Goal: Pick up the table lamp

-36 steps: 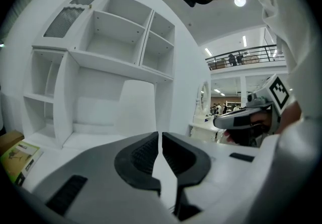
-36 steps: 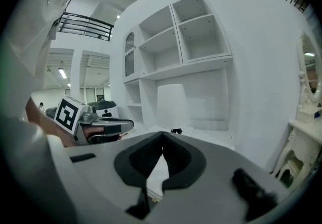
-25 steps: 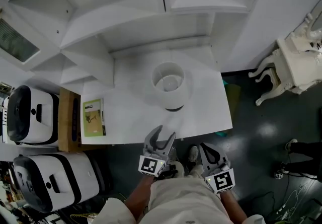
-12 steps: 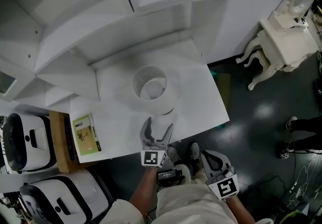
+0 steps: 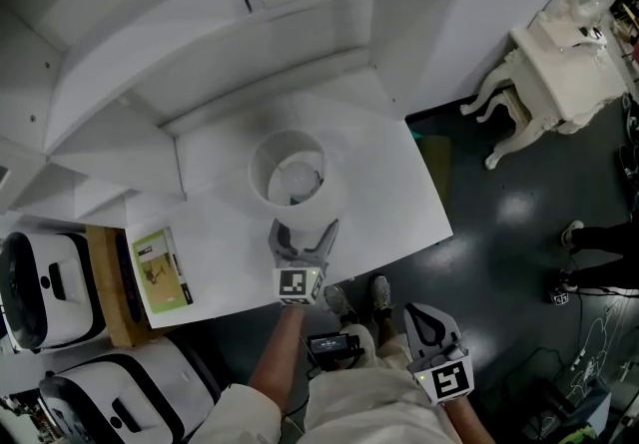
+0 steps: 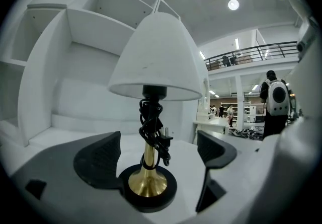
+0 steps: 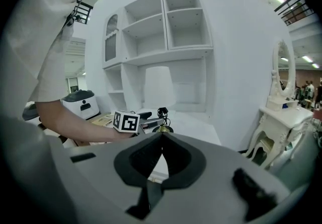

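Head view: left tool (image 5: 303, 230) at table (image 5: 399, 203) edge, jaws just opened wide. Table lamp (image 5: 290, 168) upright on table, directly ahead. Right tool (image 5: 419, 312) well back by person's body, farther from lamp.

Left gripper view: vertical brass stem (image 6: 149, 142), wrapped in black cord (image 6: 151, 122), centred in gap between jaws; pads touch nothing.

Right gripper view: jaws together, empty. Green booklet (image 5: 158, 267) print unreadable.

The table lamp (image 6: 153, 67), white shade over cord-wrapped brass stem, stands upright on the desk (image 5: 389, 203).
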The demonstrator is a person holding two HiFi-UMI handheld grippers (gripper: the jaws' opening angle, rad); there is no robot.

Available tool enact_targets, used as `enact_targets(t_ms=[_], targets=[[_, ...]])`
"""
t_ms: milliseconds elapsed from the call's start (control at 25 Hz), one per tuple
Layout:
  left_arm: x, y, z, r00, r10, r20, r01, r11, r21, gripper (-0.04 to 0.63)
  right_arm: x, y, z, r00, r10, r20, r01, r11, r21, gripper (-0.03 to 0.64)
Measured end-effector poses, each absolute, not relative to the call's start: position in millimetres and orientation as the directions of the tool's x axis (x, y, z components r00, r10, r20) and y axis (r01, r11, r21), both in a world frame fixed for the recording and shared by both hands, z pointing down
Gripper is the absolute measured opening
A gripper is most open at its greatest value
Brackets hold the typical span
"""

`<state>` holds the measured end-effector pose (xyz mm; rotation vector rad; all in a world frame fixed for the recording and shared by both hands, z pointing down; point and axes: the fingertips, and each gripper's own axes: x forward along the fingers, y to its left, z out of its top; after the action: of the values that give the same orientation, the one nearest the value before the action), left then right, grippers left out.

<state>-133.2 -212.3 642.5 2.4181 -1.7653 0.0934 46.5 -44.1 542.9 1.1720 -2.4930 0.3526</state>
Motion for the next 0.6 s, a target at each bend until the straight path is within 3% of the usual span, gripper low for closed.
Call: enact_targets(t_ms=[280, 600], targets=[[-137, -235, 646, 0.284, -0.949, 0.134, -0.958, -0.277, 0.071, 0.491, 52, -47, 546, -0.561, -0.706, 0.432, -0.8, 0.597, -0.064, 0.012], [-133, -258, 649, 0.307, -0.943, 0.126, -0.951, -0.301, 0.066, 0.491, 55, -47, 551, -0.542, -0.711, 0.447, -0.815, 0.574, -0.076, 0.012]])
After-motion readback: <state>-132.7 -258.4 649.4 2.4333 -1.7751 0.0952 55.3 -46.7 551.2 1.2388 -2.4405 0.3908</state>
